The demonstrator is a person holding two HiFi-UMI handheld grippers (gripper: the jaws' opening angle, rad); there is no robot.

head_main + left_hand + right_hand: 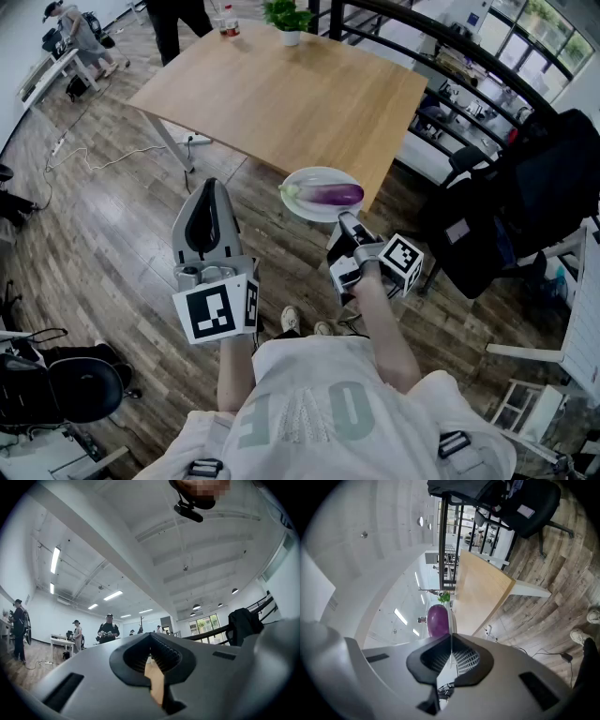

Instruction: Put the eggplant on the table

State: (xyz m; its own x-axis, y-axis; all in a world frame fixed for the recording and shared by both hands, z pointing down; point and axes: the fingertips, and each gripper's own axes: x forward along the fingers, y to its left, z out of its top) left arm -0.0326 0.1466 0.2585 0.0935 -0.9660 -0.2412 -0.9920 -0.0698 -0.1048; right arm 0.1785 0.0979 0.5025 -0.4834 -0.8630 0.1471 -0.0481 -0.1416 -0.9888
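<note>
A purple eggplant (330, 194) lies on a white plate (305, 208), which hangs in the air just off the near corner of the wooden table (281, 94). My right gripper (345, 220) is shut on the plate's near rim. In the right gripper view the plate (451, 616) stands edge-on between the pads, with the eggplant (438, 620) to its left and the table (480, 588) beyond. My left gripper (210, 186) is shut and empty, held over the wooden floor to the left of the plate. In its own view it (150, 637) points slightly upward into the room.
A potted plant (289, 19) and a red-labelled container (226, 23) stand at the table's far edge. A black office chair with a dark jacket (525, 206) is to the right, by a railing. Another chair (75, 389) is at the lower left. People stand in the distance (108, 629).
</note>
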